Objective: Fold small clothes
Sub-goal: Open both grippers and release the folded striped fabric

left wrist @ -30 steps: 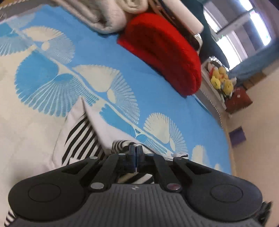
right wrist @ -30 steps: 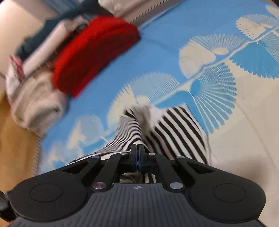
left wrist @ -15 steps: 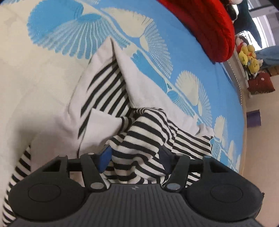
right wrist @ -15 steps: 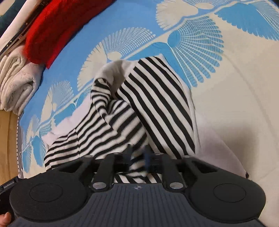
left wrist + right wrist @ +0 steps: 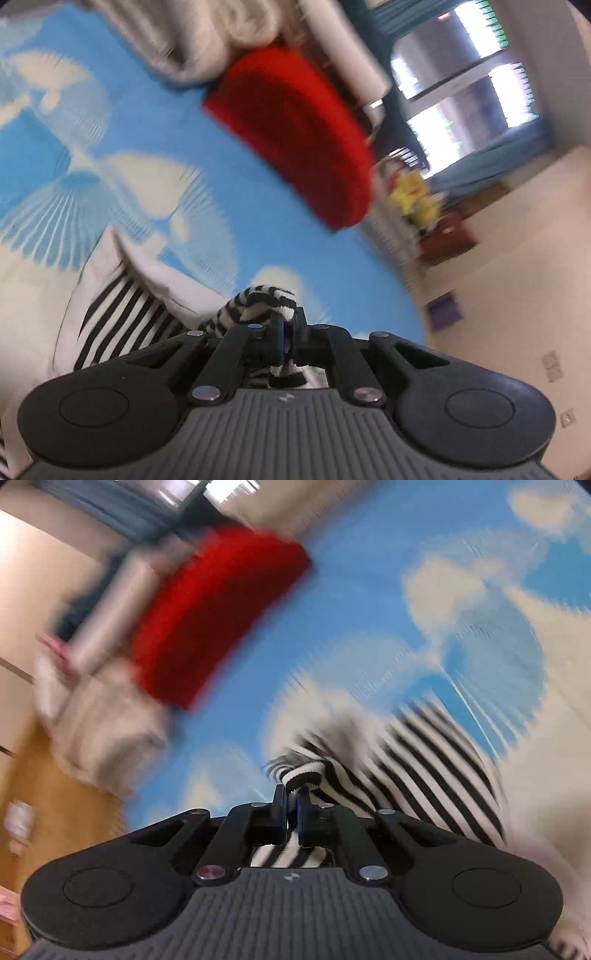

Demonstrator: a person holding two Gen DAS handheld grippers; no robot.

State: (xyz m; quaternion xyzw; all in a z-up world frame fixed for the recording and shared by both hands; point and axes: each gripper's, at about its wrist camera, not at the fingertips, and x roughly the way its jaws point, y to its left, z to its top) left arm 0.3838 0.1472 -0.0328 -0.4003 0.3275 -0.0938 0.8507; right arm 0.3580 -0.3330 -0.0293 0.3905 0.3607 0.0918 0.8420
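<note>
- The bedspread, blue with pale fan shapes, fills most of both wrist views and carries everything else; in the right wrist view it is heavily smeared by blur.
- A red cushion lies on the far part of the bedspread, beside a pale rolled blanket (both soft-edged, detail lost); the same cushion shows in the right wrist view.
- The striped garment, black and white with a plain white panel, lies on the bedspread close under both tools, part flat and part drawn up in a bunch; the right wrist view shows its striped body spread to the right of the fingers.
- The left gripper has its fingers pressed together on a raised fold of the striped garment, which humps up just beyond the tips.
- The right gripper is closing its jaws, and a striped hem of the garment sits pinched between them, pads on the cloth.
- Yellow soft toys sit off the bed's far edge, near a window.
</note>
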